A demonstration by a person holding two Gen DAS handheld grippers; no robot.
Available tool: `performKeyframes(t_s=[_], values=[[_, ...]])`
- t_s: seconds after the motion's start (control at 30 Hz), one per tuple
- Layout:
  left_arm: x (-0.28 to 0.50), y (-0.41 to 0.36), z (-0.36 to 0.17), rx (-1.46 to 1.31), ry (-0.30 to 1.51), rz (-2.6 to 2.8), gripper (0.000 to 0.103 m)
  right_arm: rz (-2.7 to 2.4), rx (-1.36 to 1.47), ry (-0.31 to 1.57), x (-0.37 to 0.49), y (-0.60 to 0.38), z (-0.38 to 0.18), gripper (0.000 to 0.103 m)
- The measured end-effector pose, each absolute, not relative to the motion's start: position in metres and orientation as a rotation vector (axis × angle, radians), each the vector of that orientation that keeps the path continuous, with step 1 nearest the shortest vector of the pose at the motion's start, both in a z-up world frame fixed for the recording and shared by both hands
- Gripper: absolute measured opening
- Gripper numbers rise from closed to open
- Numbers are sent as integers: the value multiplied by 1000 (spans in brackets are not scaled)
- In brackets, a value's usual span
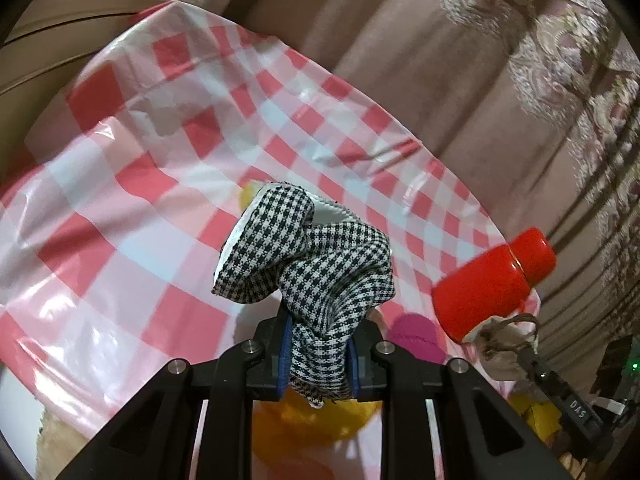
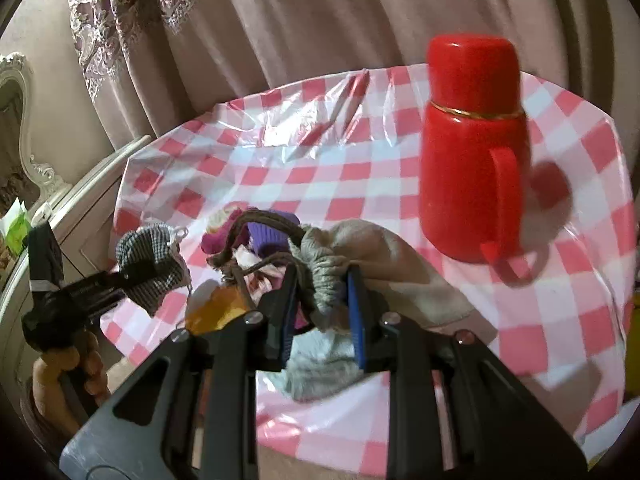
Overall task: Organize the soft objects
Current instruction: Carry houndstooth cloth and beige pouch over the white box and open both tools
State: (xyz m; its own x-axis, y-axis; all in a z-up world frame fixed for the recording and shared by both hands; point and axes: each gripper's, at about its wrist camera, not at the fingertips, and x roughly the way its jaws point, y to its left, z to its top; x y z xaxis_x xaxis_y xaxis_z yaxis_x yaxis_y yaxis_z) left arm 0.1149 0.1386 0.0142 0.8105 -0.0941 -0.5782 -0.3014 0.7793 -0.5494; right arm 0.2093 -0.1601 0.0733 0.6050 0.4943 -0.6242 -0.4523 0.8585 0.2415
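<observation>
My left gripper [image 1: 318,354] is shut on a black-and-white houndstooth cloth [image 1: 316,256] and holds it above the table. It also shows in the right wrist view [image 2: 150,264], left of the bag. My right gripper [image 2: 322,308] is shut on the gathered rim of a grey drawstring bag [image 2: 384,264] lying on the table. The bag's mouth faces left, with purple and magenta soft items [image 2: 256,236] at it. A yellow soft toy [image 1: 316,420] lies under the left gripper. The bag also shows in the left wrist view [image 1: 504,348].
A red thermos with a handle [image 2: 472,152] stands upright on the red-and-white checked tablecloth [image 2: 320,168], right of the bag. Brown curtains [image 2: 320,20] hang behind the round table. A white cabinet edge [image 2: 80,200] is at the left.
</observation>
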Motion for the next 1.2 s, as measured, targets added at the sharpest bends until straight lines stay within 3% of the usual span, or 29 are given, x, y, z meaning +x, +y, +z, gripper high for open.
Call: performKeyframes(t_s=[0.7, 1.2], values=[[108, 23, 34, -597, 701, -130, 22, 377, 110, 787, 151, -284, 68, 27], [103, -161, 47, -429, 854, -505, 22, 59, 184, 838, 111, -432, 62, 27]])
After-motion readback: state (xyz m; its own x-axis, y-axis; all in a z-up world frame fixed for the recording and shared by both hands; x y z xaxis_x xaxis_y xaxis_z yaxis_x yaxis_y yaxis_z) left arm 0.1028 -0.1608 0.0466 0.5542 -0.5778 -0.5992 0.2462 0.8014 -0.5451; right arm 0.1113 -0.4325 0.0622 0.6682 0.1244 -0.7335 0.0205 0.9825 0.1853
